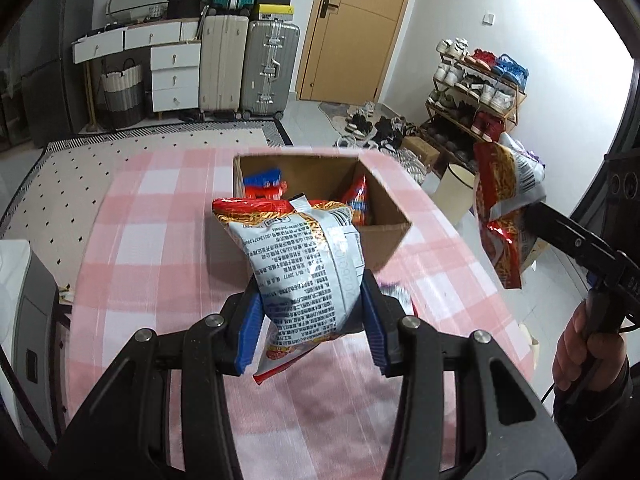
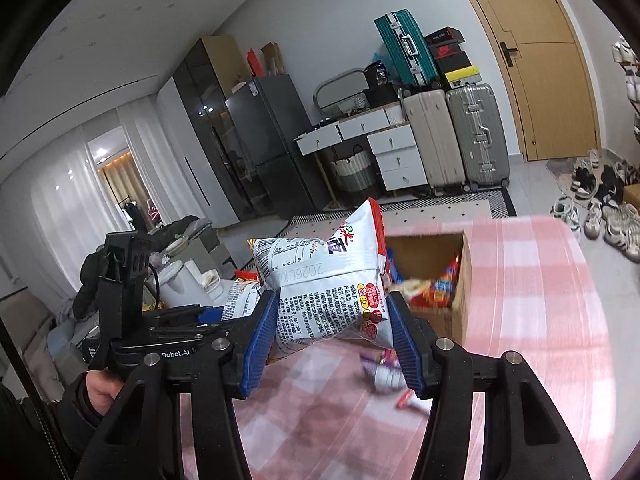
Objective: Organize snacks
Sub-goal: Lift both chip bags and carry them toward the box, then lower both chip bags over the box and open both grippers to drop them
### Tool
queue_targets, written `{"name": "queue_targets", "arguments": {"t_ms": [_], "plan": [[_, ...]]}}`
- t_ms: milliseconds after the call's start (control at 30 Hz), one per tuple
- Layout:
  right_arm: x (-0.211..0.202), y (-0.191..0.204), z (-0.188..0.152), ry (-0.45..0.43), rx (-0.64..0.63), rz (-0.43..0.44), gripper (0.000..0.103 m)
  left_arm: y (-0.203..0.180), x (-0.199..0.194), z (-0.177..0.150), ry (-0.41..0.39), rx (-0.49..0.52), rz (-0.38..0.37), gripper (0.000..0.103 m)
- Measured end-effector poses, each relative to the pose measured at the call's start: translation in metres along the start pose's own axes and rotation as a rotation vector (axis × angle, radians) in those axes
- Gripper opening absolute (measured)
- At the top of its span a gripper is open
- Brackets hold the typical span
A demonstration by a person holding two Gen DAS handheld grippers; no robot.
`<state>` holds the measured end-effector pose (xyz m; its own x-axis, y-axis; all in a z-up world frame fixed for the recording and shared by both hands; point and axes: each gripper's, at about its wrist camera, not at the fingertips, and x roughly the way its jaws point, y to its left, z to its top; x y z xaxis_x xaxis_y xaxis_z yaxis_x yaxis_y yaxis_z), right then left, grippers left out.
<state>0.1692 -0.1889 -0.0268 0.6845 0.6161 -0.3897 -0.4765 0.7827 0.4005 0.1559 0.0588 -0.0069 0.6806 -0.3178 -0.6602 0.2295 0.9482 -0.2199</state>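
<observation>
Left tool [image 1: 312, 320] and right tool [image 2: 332, 340] each clamp a snack bag [image 1: 304, 264] [image 2: 324, 288], cardboard box [image 1: 384, 240] at twelve o'clock, seemingly half-full.

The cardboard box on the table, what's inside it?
The cardboard box holds red and blue snack packets. The bag in the left claw covers its near part.

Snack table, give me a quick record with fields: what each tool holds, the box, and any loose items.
left tool: shut on a snack bag, held above the table
right tool: shut on a second snack bag
cardboard box: open, snack packs inside
loose packets: on the checked tablecloth, beside the box
</observation>
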Motion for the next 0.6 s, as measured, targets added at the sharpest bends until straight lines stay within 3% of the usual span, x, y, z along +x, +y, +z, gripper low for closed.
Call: {"name": "queue_targets", "arguments": {"t_ms": [367,600], "plan": [[0.014,-0.017,0.063,-0.030,-0.003,-0.025,0.056,-0.008,0.008,0.085,-0.018,0.019,0.000,0.041],[0.032,-0.020,0.095,-0.005,-0.034,-0.072,0.056,-0.015,0.022,0.141,-0.023,0.044,0.006,0.042]]}}
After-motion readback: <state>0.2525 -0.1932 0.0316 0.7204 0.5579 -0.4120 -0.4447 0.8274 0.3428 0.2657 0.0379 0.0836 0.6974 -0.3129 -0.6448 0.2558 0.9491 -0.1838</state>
